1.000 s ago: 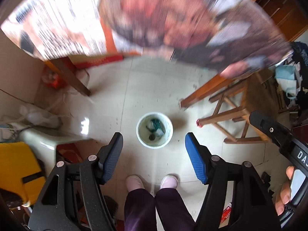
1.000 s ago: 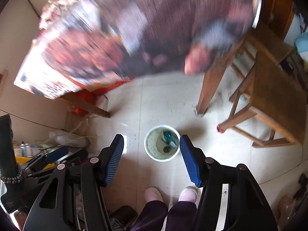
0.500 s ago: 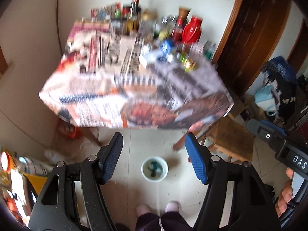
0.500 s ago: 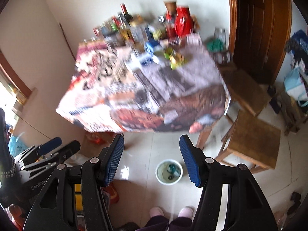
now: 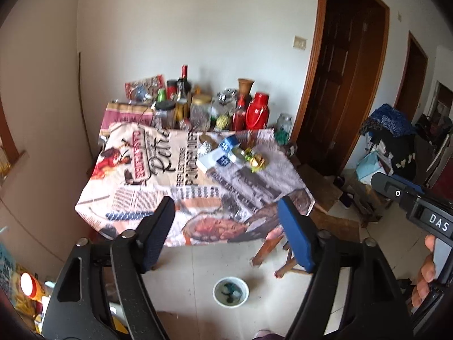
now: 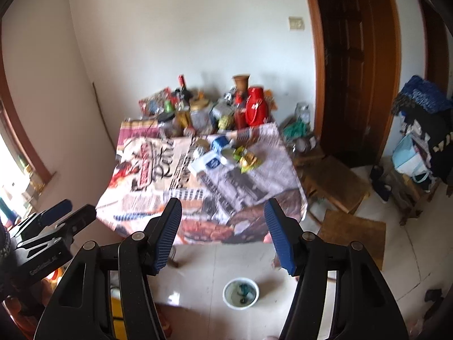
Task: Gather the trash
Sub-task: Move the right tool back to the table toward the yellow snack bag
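A worktop [image 5: 158, 175] with a printed newspaper cloth stands against the wall in front of me. At its back are many bottles and jars, with a red flask [image 5: 256, 110] among them. Near the middle lies the trash: a white and blue carton [image 5: 216, 160], a small blue box [image 5: 228, 143] and some crumpled yellow-green wrappers [image 5: 256, 160]. They lie close together, touching or almost touching. On the floor, in front of the worktop, sits a white bowl [image 5: 230, 291] with something dark green in it. Wooden stools [image 6: 337, 181] stand to the right, by a brown door [image 5: 339, 85].

My left gripper [image 5: 225, 232] is wide apart and its jaws are opening. Nothing is between them. My right gripper [image 6: 223, 232] is also apart and opening, and it holds nothing too. Neither one touches anything.

Both point forward and slant down, over the near edge of the worktop. The trash is well beyond them. In the left view I see fingers [image 5: 424, 277] of my right hand on its handle.
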